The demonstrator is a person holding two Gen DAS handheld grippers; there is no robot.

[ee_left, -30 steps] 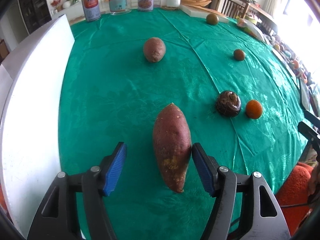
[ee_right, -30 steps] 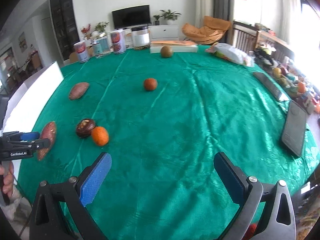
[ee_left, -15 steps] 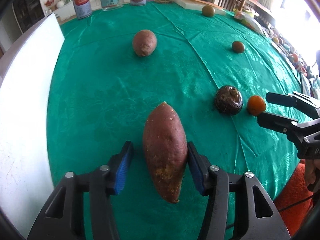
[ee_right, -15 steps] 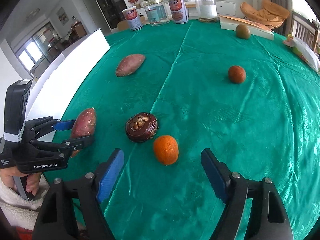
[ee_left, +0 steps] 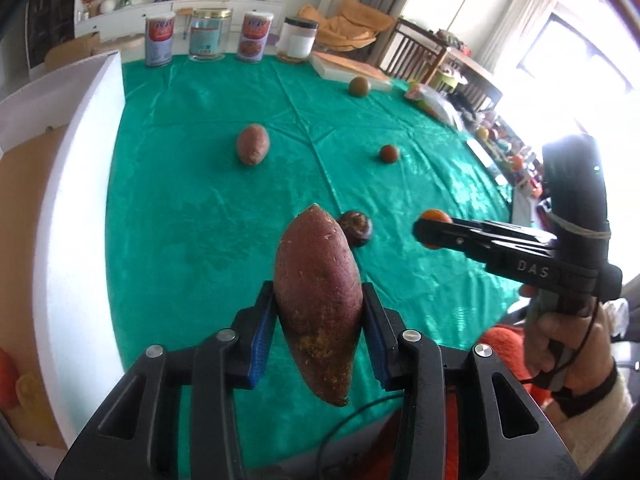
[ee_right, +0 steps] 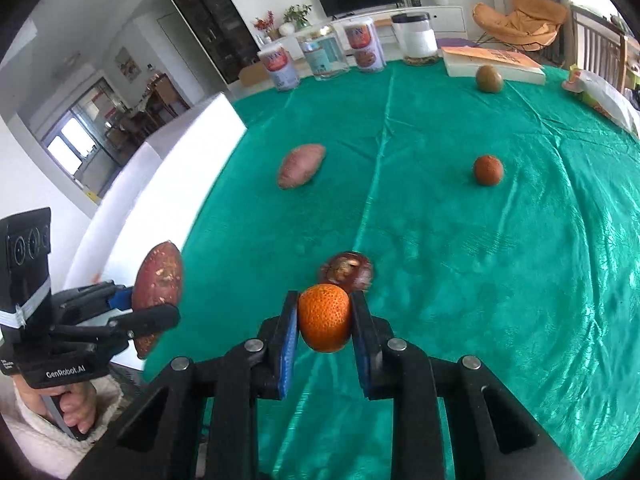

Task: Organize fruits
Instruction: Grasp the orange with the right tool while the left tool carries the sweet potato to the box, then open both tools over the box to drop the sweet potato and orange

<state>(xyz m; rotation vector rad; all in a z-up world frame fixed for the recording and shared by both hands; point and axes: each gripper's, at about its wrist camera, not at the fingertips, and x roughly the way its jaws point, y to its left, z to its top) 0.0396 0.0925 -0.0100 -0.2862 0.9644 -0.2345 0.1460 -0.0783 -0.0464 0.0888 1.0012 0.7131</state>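
The left gripper (ee_left: 318, 332) is clenched on the long sweet potato (ee_left: 318, 300), its blue pads (ee_left: 262, 336) pressing both flanks, the tuber clear of the green tablecloth (ee_left: 180, 220). The right gripper (ee_right: 325, 332) grips the orange (ee_right: 325, 316) between its pads. A dark round fruit (ee_right: 347, 270) lies just beyond at twelve o'clock; a second sweet potato (ee_right: 300, 165) rests toward eleven o'clock.

The black plastic right gripper (ee_left: 434, 232) is showing "DAS" — the black plastic left gripper (ee_right: 150, 312) is bearing "GenRobot.AI" on its body.
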